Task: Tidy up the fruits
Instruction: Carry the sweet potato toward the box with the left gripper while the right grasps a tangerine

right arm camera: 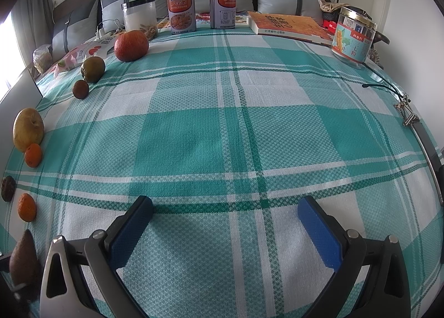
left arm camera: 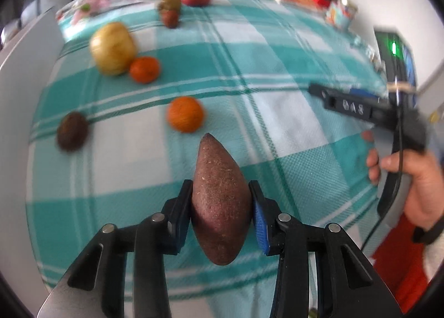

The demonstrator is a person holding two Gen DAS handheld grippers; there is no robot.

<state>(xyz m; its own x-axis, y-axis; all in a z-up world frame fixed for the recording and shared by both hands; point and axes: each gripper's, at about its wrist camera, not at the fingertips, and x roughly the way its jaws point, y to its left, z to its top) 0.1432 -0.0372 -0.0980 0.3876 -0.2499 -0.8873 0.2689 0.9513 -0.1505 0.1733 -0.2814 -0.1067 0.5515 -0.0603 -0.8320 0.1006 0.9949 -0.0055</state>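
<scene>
Pinching a brown tapered fruit [left arm camera: 220, 207] between its pads, the left gripper [left arm camera: 222, 215] holds it above the checked cloth [left arm camera: 291, 124]. The right gripper [right arm camera: 224, 230] hangs spread and empty. Next, I'd guess, comes setting it beside the nearest orange [left arm camera: 185, 117], extending the row.
</scene>
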